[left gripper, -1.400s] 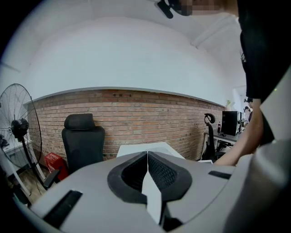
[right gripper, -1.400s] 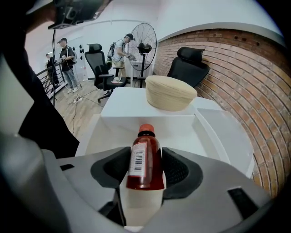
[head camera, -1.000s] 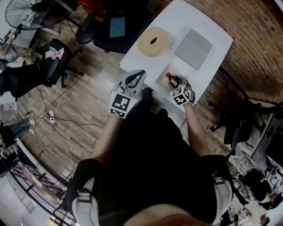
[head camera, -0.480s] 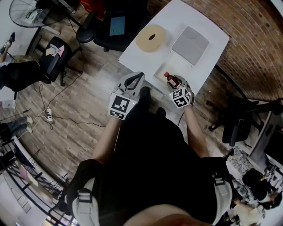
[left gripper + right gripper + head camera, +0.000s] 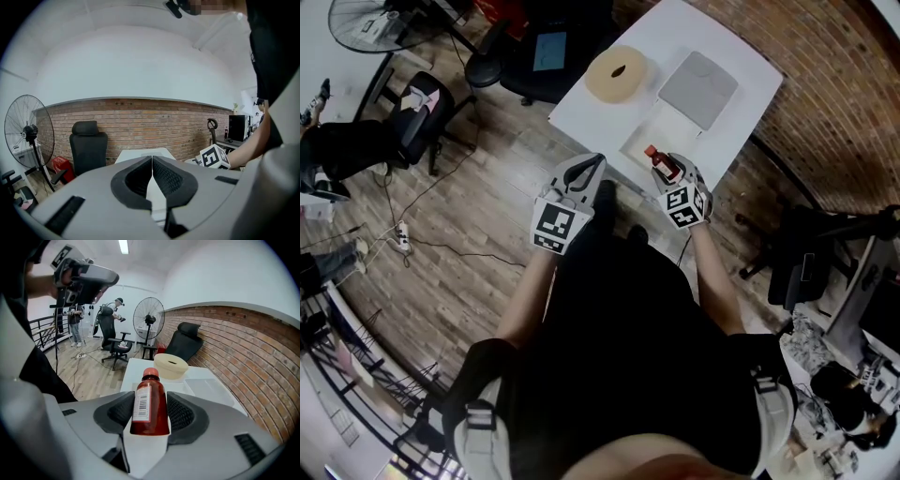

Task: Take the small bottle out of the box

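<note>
The right gripper [image 5: 669,174] is clamping the small bottle [image 5: 662,165], its jaws pressing on both sides of the red body. The right gripper view is showing what the head view cannot: the bottle is standing upright between the pads, its red cap on top and a white barcode label facing the camera. The head view is placing the bottle over the near edge of the white table [image 5: 581,108], above the near corner of the open white box [image 5: 630,148]. Whether it is fully out of the box cannot be told.

The left gripper [image 5: 597,160] is hanging off the table's near edge, over the wooden floor [image 5: 478,216]. Its own view is showing the jaws pressed together with nothing between them, the table lying beyond them and the right gripper's marker cube [image 5: 214,157] sitting to the side.

Farther in on the table, a cream round disc [image 5: 616,73] and a flat grey square [image 5: 698,77] are resting. Only the left gripper view is taking in the black chair [image 5: 87,145] and standing fan [image 5: 27,133] against the brick wall beyond the table.
</note>
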{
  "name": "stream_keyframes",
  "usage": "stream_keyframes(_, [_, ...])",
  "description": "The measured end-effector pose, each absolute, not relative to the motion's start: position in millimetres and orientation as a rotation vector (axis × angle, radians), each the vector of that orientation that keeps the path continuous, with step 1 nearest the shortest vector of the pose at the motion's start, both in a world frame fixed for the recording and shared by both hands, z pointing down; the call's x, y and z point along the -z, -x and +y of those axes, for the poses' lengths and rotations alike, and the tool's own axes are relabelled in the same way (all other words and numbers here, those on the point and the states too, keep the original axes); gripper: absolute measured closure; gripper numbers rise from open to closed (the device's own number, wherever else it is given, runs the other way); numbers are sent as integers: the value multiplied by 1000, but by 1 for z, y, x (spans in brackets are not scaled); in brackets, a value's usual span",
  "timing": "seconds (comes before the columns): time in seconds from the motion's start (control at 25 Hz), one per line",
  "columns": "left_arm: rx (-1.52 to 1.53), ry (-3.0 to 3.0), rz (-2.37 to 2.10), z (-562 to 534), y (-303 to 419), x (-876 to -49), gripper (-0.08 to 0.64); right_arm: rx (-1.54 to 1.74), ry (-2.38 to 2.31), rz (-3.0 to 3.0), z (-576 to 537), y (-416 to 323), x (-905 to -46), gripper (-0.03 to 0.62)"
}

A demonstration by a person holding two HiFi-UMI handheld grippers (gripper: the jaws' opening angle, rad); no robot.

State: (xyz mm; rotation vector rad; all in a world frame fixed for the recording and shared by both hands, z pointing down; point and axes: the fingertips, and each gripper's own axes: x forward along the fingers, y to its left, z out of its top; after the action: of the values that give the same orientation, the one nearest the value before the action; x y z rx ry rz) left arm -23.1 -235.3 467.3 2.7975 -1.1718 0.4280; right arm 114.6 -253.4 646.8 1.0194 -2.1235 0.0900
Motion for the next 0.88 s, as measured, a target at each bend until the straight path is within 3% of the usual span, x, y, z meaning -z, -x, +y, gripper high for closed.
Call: stream_keyframes(0.88, [-426,-2775,-1228,-160,-16,-468,538,166,-1100,-2317,-201,-122,-518,379])
